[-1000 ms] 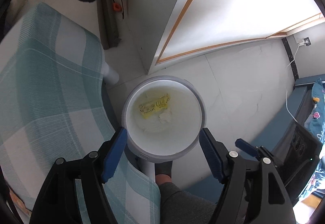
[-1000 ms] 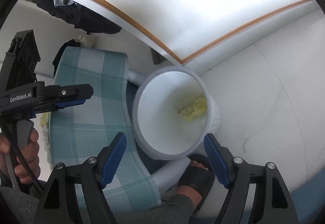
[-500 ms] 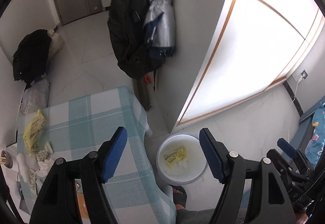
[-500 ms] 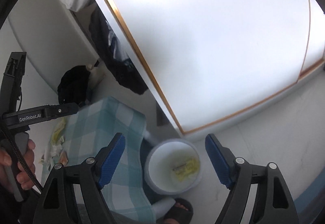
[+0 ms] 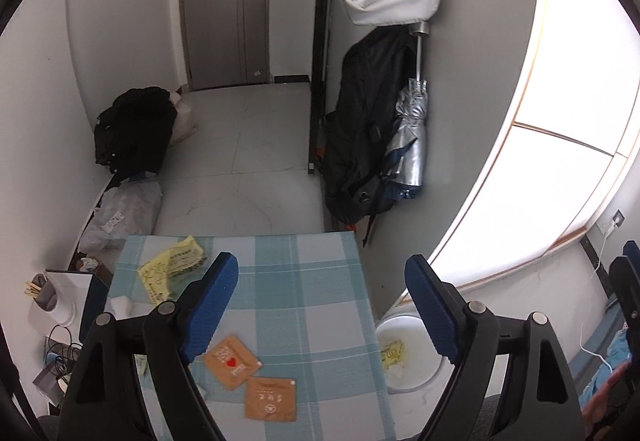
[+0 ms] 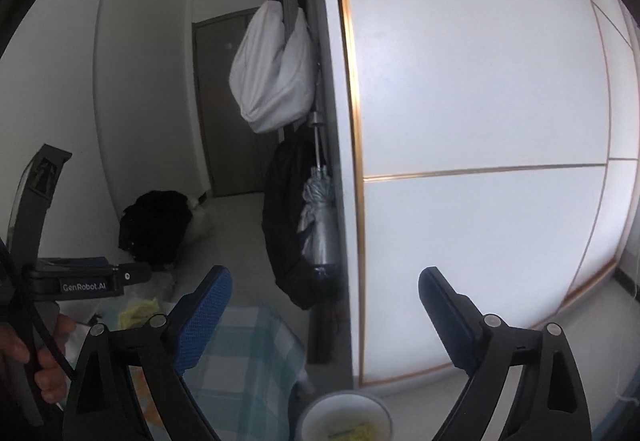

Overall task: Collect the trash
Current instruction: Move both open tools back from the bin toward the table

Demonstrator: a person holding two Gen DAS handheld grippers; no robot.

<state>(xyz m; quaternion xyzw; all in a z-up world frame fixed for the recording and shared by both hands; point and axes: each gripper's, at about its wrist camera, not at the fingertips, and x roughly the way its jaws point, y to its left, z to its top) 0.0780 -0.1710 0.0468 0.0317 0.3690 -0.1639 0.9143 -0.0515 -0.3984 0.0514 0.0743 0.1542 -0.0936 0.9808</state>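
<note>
Both grippers have risen from over the white bin (image 5: 416, 381) to above the checked table (image 5: 304, 281); yellow wrapper (image 5: 170, 269) lies far left, two brown sachets (image 5: 248, 381) near; left gripper (image 5: 320, 305) and right gripper (image 6: 324, 313) have just been opening, jaws released, empty; bin beside the table holds yellow trash (image 5: 392, 355).

Bin (image 6: 346, 417) cut by bottom edge; packet (image 5: 230, 361) print unreadable.

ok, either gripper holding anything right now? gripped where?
Nothing held. Left gripper and right gripper are both empty, jaws having just opened wider. Trash remains on the table; some lies in the bin.
</note>
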